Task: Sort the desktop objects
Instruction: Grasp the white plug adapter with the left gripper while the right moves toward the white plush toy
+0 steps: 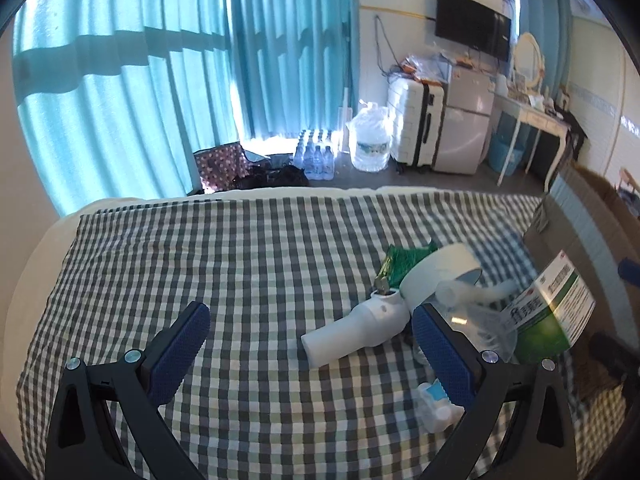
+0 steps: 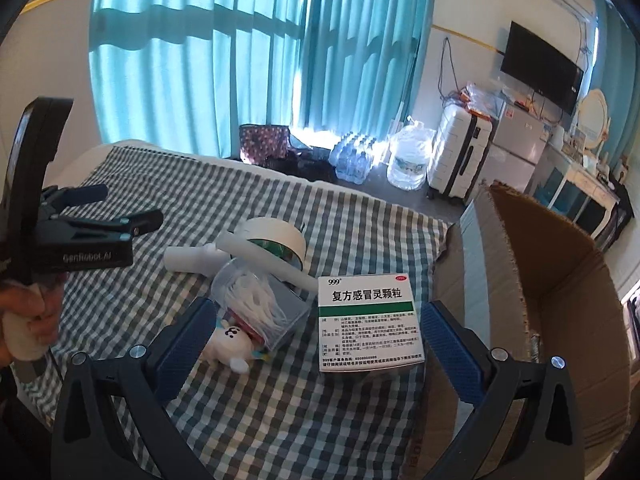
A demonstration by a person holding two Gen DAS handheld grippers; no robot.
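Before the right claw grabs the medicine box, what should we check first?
1. Right gripper open: ok, jaws wide and empty.
2. Medicine box between its jaws: ok, lined up just ahead.
3. Left gripper out of the way: ok, open and off to the side.
4. Cardboard box ready: ok, open on top, right beside the medicine box.
5. Floss jar clear of the grab: cannot tell, it lies close to the left finger.
6. Medicine box lying flat: cannot tell.
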